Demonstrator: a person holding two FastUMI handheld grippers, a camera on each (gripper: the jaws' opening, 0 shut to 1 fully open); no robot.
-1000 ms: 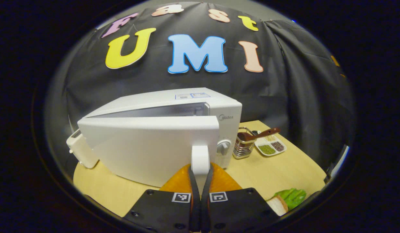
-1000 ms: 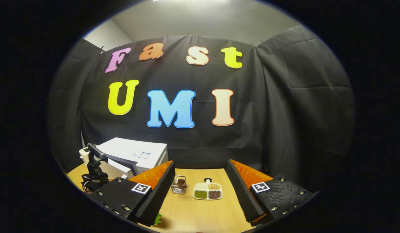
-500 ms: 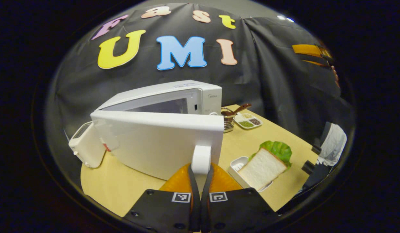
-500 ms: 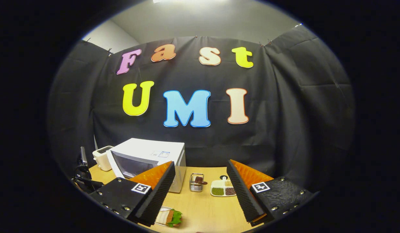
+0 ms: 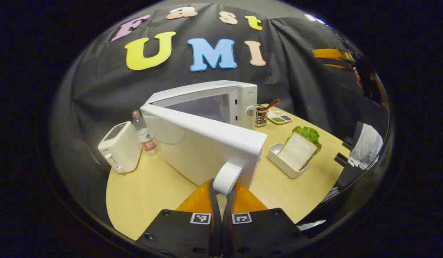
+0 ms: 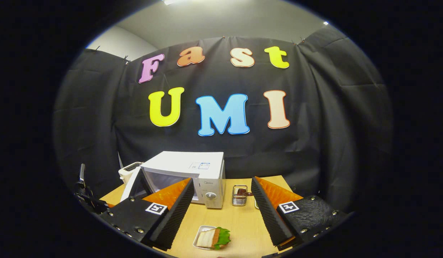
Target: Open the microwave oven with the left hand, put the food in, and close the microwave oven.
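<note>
Clamped tight on the door handle [image 5: 227, 178] with the left gripper [image 5: 222, 200], fingers pinched either side of that white loop. Microwave [image 5: 221, 102] door [image 5: 203, 145] swung well out, cavity showing behind it. Right gripper [image 6: 221, 204] hovering spread wide, grasping nothing. Sandwich [image 5: 296, 150] lying in its white tray [image 5: 277, 157] on the worktop [image 5: 146, 190], just beside the open door's free edge.

Risks now: pulling further could drag the whole oven across the smooth top rather than turn the hinge. Letting go carelessly might let the door drift back. Swinging wider sweeps toward the toaster [image 5: 119, 152] and the water bottle [image 5: 144, 134] standing close behind the door, possibly touching already, hard to judge through the fisheye. Bottle looks light, easily toppled. Tray close to the door edge too, so reaching in with the right could clip the door.

Pale wood worktop, rounded corner, black cloth hung all round. Utensil holder [image 5: 261, 116] and sectioned dish [image 5: 279, 118] farther back, beyond the oven.
</note>
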